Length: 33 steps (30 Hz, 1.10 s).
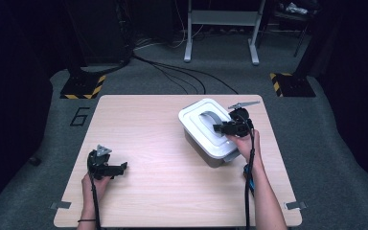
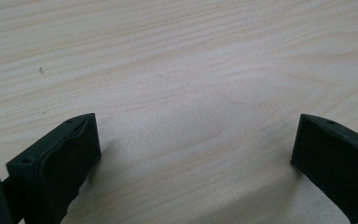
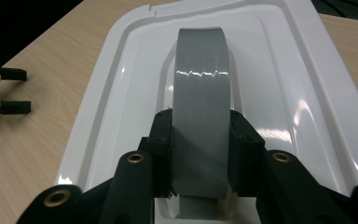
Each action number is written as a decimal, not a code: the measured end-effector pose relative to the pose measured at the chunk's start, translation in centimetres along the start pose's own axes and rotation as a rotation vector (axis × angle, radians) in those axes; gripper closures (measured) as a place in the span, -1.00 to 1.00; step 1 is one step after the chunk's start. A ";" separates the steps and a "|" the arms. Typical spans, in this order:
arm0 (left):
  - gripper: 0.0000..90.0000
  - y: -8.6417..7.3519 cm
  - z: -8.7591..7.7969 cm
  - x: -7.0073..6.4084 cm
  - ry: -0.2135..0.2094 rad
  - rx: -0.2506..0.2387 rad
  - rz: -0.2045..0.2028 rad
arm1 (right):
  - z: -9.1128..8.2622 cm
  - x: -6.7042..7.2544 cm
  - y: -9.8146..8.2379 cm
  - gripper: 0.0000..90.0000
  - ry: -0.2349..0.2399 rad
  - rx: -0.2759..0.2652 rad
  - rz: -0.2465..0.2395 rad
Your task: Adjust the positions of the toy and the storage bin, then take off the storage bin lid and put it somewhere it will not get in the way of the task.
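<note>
A white lidded box [image 1: 199,139] stands on the right half of the wooden table [image 1: 163,191]. A grey arched handle [image 1: 210,119] runs across its lid [image 3: 279,84]. My right gripper [image 1: 222,128] reaches over the lid from the right. In the right gripper view its jaws press on both sides of the grey handle [image 3: 200,70], near its closer end, so my right gripper [image 3: 200,128] is shut on it. My left gripper [image 1: 121,167] rests low at the table's front left, apart from the box. Its jaws stand wide over bare wood, and my left gripper [image 2: 196,128] is open.
Behind the table, black cables [image 1: 172,72] run across the grey floor. Two yellow-and-black striped bases [image 1: 81,88] [image 1: 290,84] stand at the far corners, and a metal frame [image 1: 223,28] farther back. A "6" [image 1: 79,116] is marked on the floor at left.
</note>
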<state>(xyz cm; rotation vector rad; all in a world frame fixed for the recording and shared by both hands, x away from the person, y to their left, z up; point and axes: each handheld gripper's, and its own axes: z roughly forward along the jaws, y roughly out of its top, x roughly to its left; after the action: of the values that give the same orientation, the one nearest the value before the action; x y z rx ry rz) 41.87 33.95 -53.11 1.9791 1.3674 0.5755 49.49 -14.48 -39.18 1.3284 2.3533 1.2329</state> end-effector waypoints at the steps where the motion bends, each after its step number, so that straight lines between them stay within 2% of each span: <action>1: -0.98 0.0 0.0 0.0 0.000 0.000 0.000 | 0.0 0.1 0.0 0.49 0.005 0.002 -0.002; 8: -0.98 0.0 0.0 0.0 0.000 0.001 0.001 | -0.2 0.7 -0.4 0.49 0.045 0.011 -0.024; 20: -0.98 0.0 0.0 0.0 0.000 0.000 0.000 | -0.2 1.4 -0.7 0.49 0.080 0.019 -0.029; 23: -0.98 0.0 0.0 0.0 0.000 0.000 0.000 | -0.2 1.5 -0.8 0.49 0.092 0.022 -0.043; 28: -0.98 0.0 0.0 0.0 0.000 0.000 0.000 | -0.2 2.0 -0.7 0.47 0.056 0.031 -0.057; 29: -0.98 0.0 0.0 0.0 0.000 0.000 0.000 | -0.2 2.1 -0.6 0.32 0.046 0.023 -0.073; 30: -0.98 0.0 0.0 0.0 0.000 -0.001 0.000 | -0.3 2.2 -0.5 0.23 0.030 0.031 -0.053; 31: -0.98 0.0 0.0 0.0 0.000 0.000 0.000 | -0.3 2.3 -0.4 0.19 0.015 0.023 -0.071; 33: -0.98 0.0 0.0 0.0 0.000 0.000 0.000 | -0.3 2.6 0.0 -0.05 -0.029 0.022 -0.090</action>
<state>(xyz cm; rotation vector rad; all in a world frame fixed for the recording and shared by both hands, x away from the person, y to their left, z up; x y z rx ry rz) 41.87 33.95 -53.11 1.9797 1.3675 0.5753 47.86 -12.67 -38.39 1.2236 2.3850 1.1583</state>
